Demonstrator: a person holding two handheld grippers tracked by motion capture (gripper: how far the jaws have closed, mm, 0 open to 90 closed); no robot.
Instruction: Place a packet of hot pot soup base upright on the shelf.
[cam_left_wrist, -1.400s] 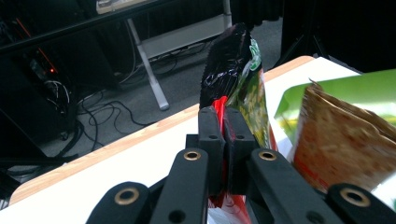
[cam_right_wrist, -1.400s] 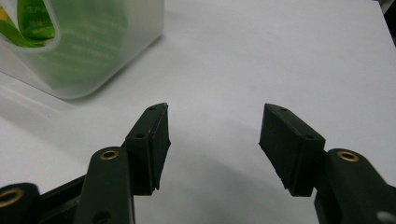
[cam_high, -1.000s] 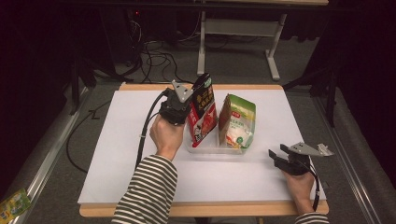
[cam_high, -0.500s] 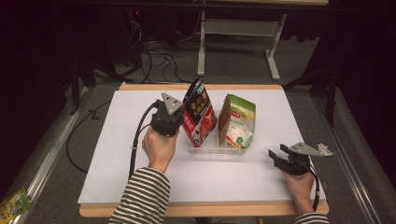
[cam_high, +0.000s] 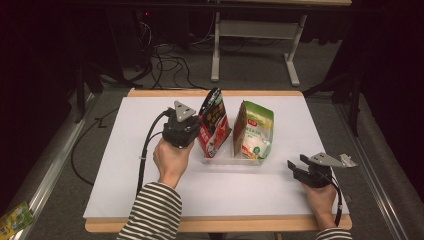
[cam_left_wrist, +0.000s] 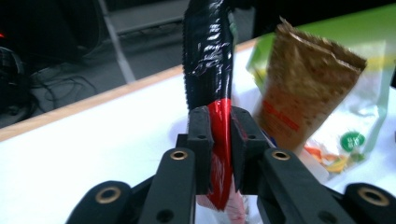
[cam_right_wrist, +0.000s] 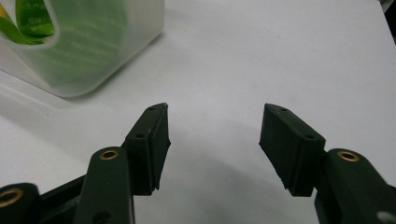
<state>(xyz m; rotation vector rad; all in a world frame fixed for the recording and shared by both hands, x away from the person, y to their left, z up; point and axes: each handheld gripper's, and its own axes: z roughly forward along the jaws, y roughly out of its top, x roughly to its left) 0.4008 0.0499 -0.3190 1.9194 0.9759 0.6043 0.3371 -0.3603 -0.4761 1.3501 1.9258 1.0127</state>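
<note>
Red pouch (cam_high: 215, 127): upright on its narrow edge in the left end of the clear tray (cam_high: 231, 160), mid-counter, leaning slightly toward the left gripper (cam_high: 198, 132). Propped that way, by the look of it, to stand side by side with the green pouch (cam_high: 256, 131) at the tray's right end, a gap between the two.

Seen along the left gripper (cam_left_wrist: 219, 140): lower red seam of the pouch (cam_left_wrist: 208, 56) sandwiched between the two fingers (cam_left_wrist: 201, 140), pads touching it on both sides as far as can be told. Fingers just been opening, so a loosening hold rather than a firm clench; likely a letting-go after setting the pouch in place. Grip taken low on the side seam, probably to steer the floppy bag without crushing its body.

Green pouch (cam_left_wrist: 306, 88) just beyond, brown back turned this way, untouched.

Right gripper (cam_high: 295, 167): resting on the white counter (cam_high: 125, 175) near its front right corner, well apart from the tray. Fingers (cam_right_wrist: 152, 144) spread wide, nothing between them, tray corner (cam_right_wrist: 93, 70) ahead. Parked clear, presumably to leave room.
</note>
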